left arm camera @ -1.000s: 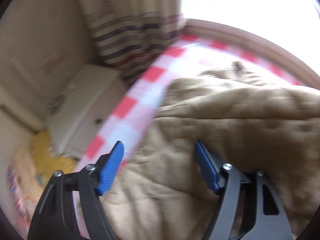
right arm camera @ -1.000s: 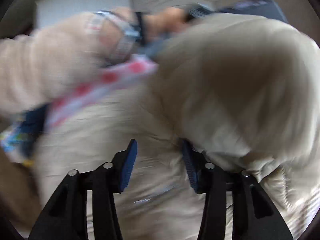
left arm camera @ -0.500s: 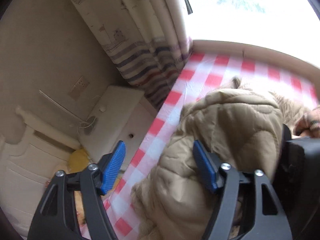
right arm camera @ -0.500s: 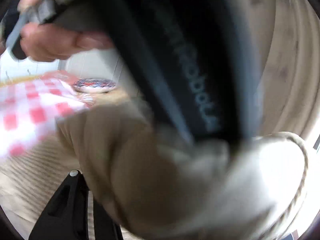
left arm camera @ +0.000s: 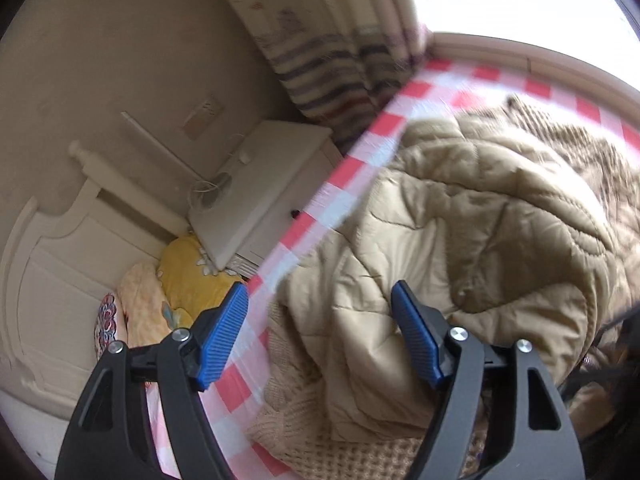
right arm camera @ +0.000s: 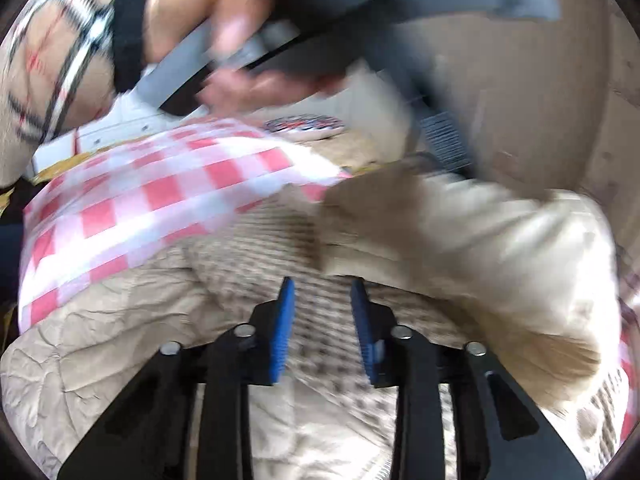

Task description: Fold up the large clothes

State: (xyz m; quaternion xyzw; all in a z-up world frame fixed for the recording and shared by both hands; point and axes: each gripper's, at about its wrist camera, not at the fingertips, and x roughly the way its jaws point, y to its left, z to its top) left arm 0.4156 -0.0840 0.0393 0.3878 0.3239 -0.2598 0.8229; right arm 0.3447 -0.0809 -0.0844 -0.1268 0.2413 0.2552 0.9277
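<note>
A beige quilted jacket (left arm camera: 488, 216) lies bunched on a red-and-white checked cloth (left arm camera: 344, 176), over a cream knit garment (left arm camera: 304, 404). My left gripper (left arm camera: 320, 332) hovers over the jacket's near edge. Its jaws are wide and opening, and the pads press on nothing. In the right wrist view my right gripper (right arm camera: 324, 328) hangs over patterned knit fabric (right arm camera: 280, 240). Its jaws are closing to a narrow gap with nothing between them. A folded part of the jacket (right arm camera: 472, 240) lies just ahead of it, and a person's hand (right arm camera: 240, 36) holds the blurred left gripper above.
A white nightstand (left arm camera: 260, 188) stands left of the checked cloth, with a yellow pillow (left arm camera: 192, 276) and a white headboard (left arm camera: 60, 280) beside it. A striped curtain (left arm camera: 340, 64) hangs at the back by a bright window. A patterned cushion (right arm camera: 304, 126) lies beyond the cloth.
The jacket fabric that covered my right gripper has dropped off it, and its jaws have narrowed. The left gripper pulled back from the right camera. Its own jaws stand a little wider.
</note>
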